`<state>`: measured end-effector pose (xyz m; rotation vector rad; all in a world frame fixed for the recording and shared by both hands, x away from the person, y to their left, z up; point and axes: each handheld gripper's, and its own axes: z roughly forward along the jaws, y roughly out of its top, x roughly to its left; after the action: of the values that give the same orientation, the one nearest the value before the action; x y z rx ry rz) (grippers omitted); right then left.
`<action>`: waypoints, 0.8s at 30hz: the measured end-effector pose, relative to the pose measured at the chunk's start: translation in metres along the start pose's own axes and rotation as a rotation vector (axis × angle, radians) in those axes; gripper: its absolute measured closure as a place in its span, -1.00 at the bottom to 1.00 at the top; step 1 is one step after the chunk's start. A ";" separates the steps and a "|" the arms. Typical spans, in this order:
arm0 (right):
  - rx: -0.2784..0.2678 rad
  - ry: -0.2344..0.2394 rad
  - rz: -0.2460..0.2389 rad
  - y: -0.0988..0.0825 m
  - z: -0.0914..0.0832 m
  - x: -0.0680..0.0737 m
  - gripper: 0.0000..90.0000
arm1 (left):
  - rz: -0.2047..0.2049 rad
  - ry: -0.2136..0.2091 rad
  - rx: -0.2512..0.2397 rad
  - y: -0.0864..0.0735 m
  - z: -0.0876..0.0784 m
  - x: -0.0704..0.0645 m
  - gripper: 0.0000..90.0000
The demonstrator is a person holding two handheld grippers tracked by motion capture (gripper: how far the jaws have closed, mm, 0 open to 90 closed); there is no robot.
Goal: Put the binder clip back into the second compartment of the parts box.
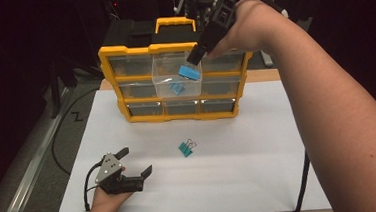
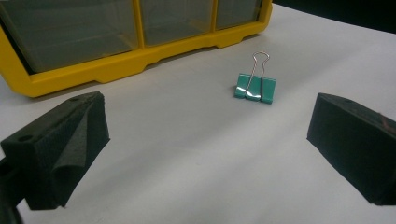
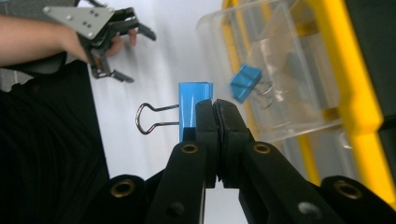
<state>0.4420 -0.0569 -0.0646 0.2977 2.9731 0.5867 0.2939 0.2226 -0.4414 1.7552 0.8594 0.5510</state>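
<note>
My right gripper [image 1: 196,55] [image 3: 214,111] hangs high at the front of a yellow drawer organizer [image 1: 117,53], shut on a blue binder clip [image 1: 189,72] [image 3: 194,105]. The clip's wire handle sticks out sideways. Just below it a clear drawer [image 1: 163,82] [image 3: 299,116] stands pulled out, with a second blue clip [image 1: 177,88] [image 3: 246,83] inside. A teal binder clip [image 1: 187,148] [image 2: 255,88] lies on the white table. My left gripper [image 1: 136,160] [image 2: 208,109] rests low at the front left, open, its jaws facing the teal clip with nothing between them.
The organizer [image 2: 116,65] has three rows of closed clear-fronted drawers and a yellow carry handle [image 1: 174,22] on top. The white tabletop [image 1: 259,146] ends at a front edge near the person's arms. Cables trail off the table's left and right sides.
</note>
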 end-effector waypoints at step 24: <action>0.022 -0.082 0.134 0.012 0.029 -0.038 0.16 | 0.003 -0.009 -0.006 0.000 -0.001 0.001 -1.00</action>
<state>0.4849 -0.0428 -0.0845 0.5134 2.8991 0.5410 0.2936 0.2242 -0.4405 1.7523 0.8476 0.5470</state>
